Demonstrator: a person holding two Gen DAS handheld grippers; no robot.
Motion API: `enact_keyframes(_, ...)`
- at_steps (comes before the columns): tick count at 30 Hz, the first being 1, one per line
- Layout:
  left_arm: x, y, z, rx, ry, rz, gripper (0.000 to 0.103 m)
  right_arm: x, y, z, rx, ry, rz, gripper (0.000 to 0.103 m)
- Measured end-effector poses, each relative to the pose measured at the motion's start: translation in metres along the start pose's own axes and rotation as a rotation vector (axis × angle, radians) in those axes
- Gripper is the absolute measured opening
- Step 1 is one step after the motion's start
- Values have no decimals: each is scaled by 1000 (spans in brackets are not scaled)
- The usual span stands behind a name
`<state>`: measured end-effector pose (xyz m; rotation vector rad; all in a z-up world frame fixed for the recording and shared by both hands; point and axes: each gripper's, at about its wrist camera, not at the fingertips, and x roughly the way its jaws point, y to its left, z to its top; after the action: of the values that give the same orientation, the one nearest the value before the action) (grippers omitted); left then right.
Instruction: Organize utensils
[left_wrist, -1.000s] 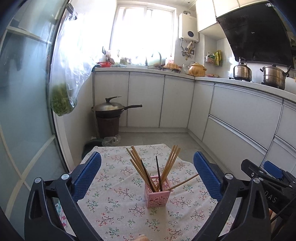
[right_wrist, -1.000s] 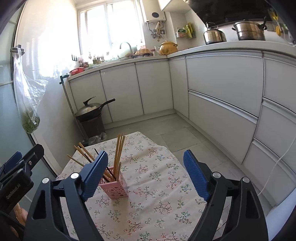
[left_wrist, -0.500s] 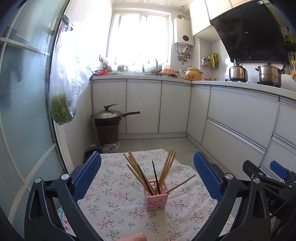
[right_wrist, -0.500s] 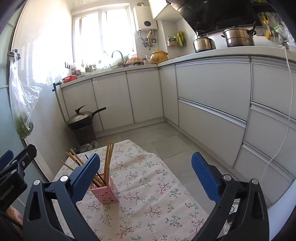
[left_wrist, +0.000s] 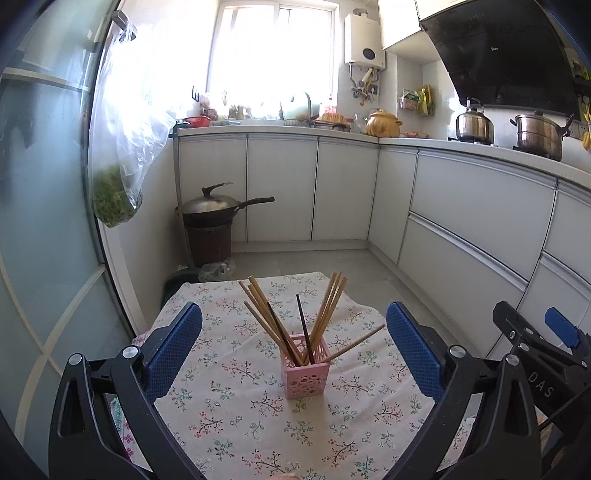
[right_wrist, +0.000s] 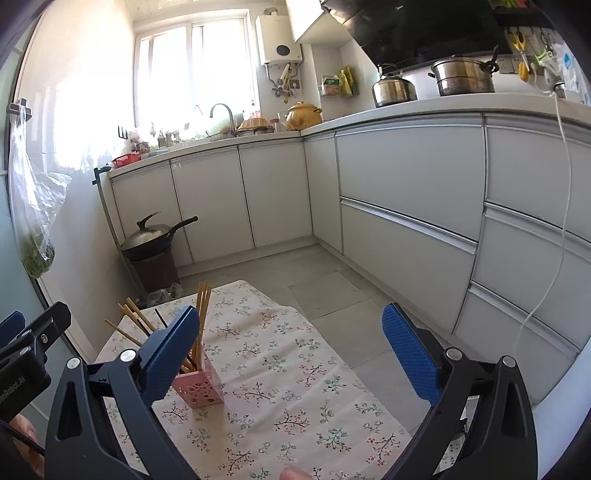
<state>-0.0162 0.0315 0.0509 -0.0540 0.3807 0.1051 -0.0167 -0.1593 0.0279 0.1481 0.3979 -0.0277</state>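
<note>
A pink perforated holder (left_wrist: 305, 365) stands on a table with a floral cloth (left_wrist: 236, 402). Several wooden and dark chopsticks (left_wrist: 325, 314) fan out of it. My left gripper (left_wrist: 294, 341) is open and empty, held back from the holder and above the table. My right gripper (right_wrist: 291, 349) is open and empty, to the right of the holder (right_wrist: 199, 387), whose left side its left finger hides. The right gripper also shows at the right edge of the left wrist view (left_wrist: 535, 343).
A lidded wok (left_wrist: 214, 208) sits on a brown bin beyond the table. A plastic bag of greens (left_wrist: 116, 192) hangs at the left by a glass door. White cabinets (left_wrist: 480, 221) run along the back and right, with pots (left_wrist: 537, 134) on the counter.
Both grippers have pulled back and tilted up a little, so the holder sits lower and smaller in both views. The holder and chopsticks have not moved.
</note>
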Motion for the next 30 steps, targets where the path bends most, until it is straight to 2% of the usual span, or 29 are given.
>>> enact_keyframes(30, 10, -6, -5, 18, 38, 14, 96, 9, 0, -5, -11, 55, 13, 96)
